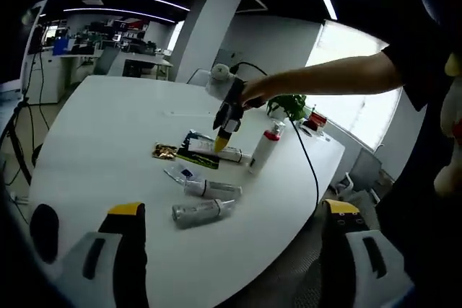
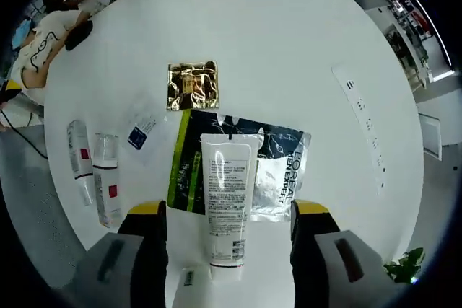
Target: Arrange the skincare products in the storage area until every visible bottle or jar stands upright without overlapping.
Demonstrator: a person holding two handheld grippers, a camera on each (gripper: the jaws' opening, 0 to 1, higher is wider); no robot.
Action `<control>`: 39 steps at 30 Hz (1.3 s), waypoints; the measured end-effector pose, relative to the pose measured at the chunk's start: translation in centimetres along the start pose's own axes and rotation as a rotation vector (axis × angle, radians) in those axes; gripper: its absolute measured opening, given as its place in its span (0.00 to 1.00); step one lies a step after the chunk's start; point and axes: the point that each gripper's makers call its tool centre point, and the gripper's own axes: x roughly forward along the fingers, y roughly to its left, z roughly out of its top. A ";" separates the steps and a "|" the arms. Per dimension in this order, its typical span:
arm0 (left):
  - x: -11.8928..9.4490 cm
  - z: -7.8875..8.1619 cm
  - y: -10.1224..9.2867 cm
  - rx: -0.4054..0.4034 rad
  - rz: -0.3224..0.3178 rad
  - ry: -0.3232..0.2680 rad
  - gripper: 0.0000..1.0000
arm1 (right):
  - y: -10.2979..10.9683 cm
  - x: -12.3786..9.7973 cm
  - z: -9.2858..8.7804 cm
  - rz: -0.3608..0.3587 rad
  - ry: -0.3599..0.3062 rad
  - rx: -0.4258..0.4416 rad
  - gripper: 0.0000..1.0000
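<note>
A round white table point(image 2: 303, 41) carries the skincare items, grouped toward its near edge in the left gripper view. Largest of them is a dark sachet pack point(image 2: 278, 171) lying flat, with a green-and-black sachet point(image 2: 186, 171) along its side. Across both lies a white tube point(image 2: 227, 203), flat on its side, cap end toward the camera.

In the right gripper view the right gripper point(image 2: 229, 239) hangs directly above that tube, jaws apart — the tube's lower half sits in the gap between the two yellow-tipped fingers point(image 2: 147, 210), touching neither as far as the view shows. The left gripper view sees this gripper point(image 1: 222, 138) from the side, held by a person's hand point(image 1: 254, 93), its yellow tip pointing down at the tube point(image 1: 229, 154).

The left gripper point(image 1: 234, 210) is held well back from the items, jaws wide apart, nothing between them.

One white bottle point(image 1: 264, 148) with a red cap stands upright just beside the tube. Two clear bottles point(image 2: 94, 171) lie on their sides, near each other, well apart from the tube. A gold sachet point(image 2: 192, 86) lies flat above the dark pack, and a small clear sachet point(image 2: 141, 133) lies between it and the fallen bottles.
</note>
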 end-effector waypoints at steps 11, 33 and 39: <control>0.3 0.2 0.6 -0.022 -0.006 -0.009 0.92 | -0.2 2.3 -0.4 -0.019 0.036 0.015 0.56; 1.1 0.9 1.3 -0.022 -0.005 -0.014 0.89 | 0.6 3.5 -0.5 0.069 0.035 -0.081 0.45; 1.1 0.8 1.2 -0.019 -0.007 -0.010 0.88 | 0.8 3.7 -0.7 0.062 0.042 -0.072 0.32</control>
